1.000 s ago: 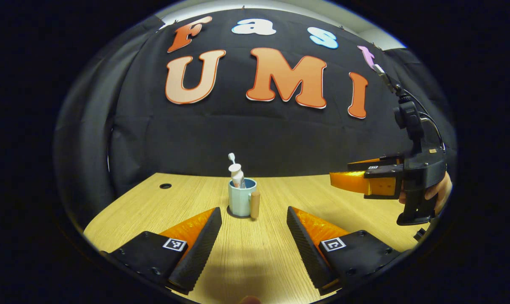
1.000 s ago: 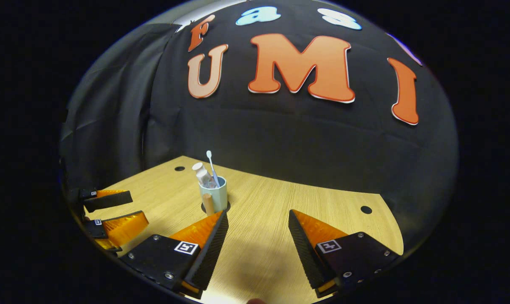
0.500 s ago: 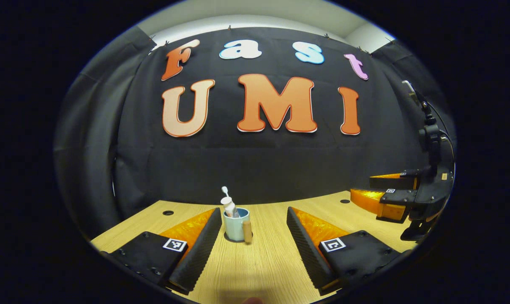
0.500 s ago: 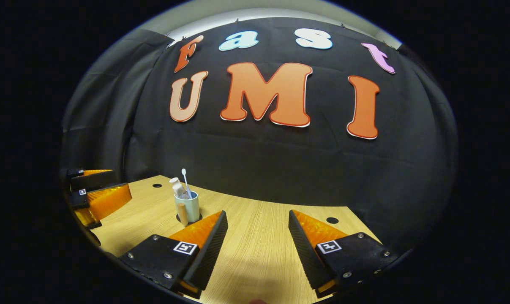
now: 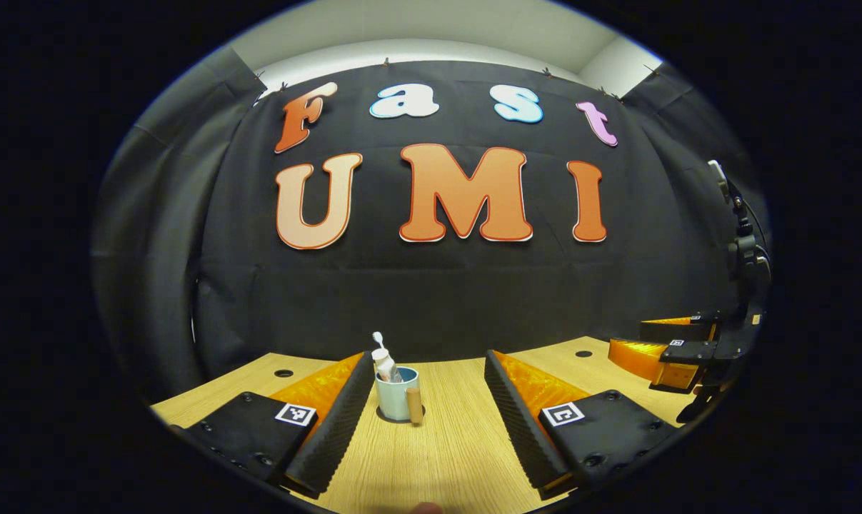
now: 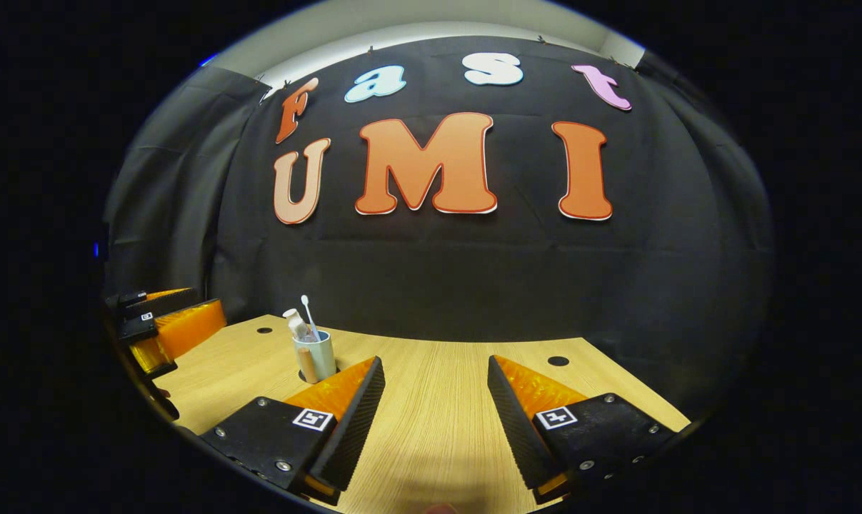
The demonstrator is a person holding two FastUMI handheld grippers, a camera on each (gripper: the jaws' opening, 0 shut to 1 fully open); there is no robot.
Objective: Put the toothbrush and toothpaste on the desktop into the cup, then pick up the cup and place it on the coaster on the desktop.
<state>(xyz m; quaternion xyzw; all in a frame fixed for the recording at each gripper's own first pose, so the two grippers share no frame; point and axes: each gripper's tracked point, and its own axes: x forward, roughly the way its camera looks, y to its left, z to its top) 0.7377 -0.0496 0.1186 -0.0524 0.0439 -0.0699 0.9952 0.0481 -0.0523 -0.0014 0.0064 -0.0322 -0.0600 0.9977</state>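
Both of your tongs are spread wide and hold nothing: the left tongs (image 5: 427, 414) and the right tongs (image 6: 434, 414) hover low over the table (image 6: 438, 400), near its front edge. Farther in, the cup (image 5: 395, 395) stands upright on the dark coaster (image 5: 382, 415), wooden handle toward you. Inside it lean the toothpaste (image 5: 384, 363) and the toothbrush (image 6: 307, 314), well apart from either pair of tongs.

Coaster (image 5: 381, 412) mostly hidden under cup (image 5: 393, 395). Lower toothbrush (image 6: 306, 314) and toothpaste (image 6: 294, 323) sunk out of sight inside cup. Right tongs (image 5: 659, 346) cut off at picture edge in left gripper view.
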